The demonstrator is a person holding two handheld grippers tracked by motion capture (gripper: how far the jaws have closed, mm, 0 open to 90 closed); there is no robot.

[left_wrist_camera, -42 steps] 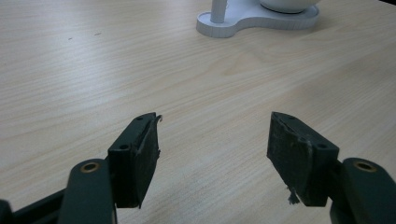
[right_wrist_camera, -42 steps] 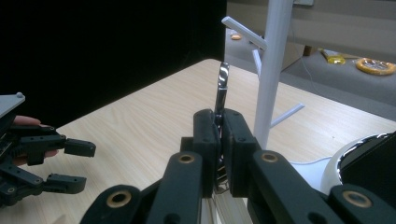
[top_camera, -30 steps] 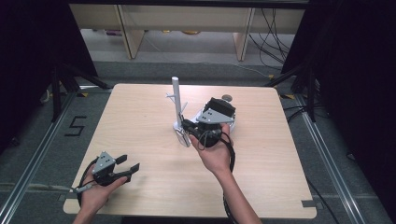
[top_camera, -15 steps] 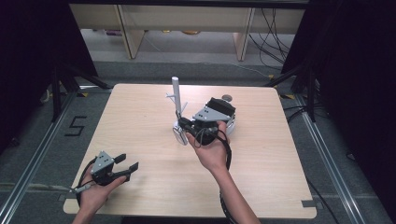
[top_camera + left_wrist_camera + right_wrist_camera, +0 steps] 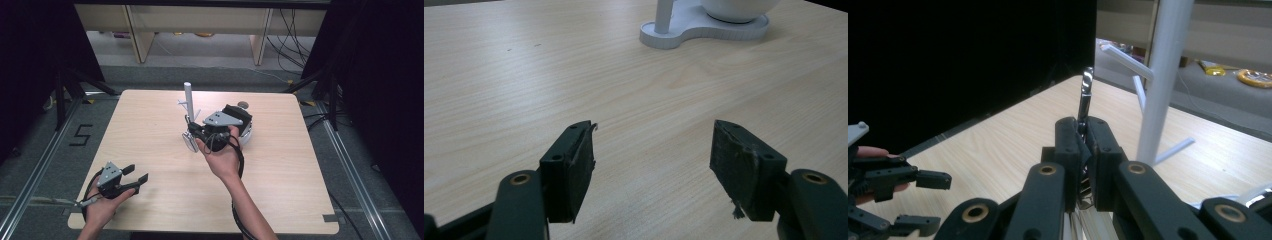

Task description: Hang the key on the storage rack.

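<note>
Overhead and gripper-camera views of a person working at a pale wooden counter (image 5: 150,125) with a gripper in each hand.

The right gripper (image 5: 193,132) has its jaws pinched narrow on a metal spoon (image 5: 190,143). In the right gripper view the shiny handle (image 5: 1087,95) rises straight out past the jaw tips. From above, the spoon's oval bowl hangs on the near side of the jaws.

Compared with a second ago, the right hand has shifted only slightly to the left in the high view. The spoon now sits close in front of the foot of a white peg stand (image 5: 188,97). The grip looks the same. In the right gripper view the stand's post (image 5: 1160,90) is just to the right of the jaws, with its pegs slightly beyond them. This looks like lining up to hang the spoon on a peg, with nothing hung yet.

The left gripper (image 5: 135,175) rests low near the counter's front corner and has not moved. Its jaws stand wide with nothing between them.

A white bowl (image 5: 736,6) stands on the stand's base, far ahead of the left jaws. From above it is behind the right gripper. I cannot tell what is in it.
</note>
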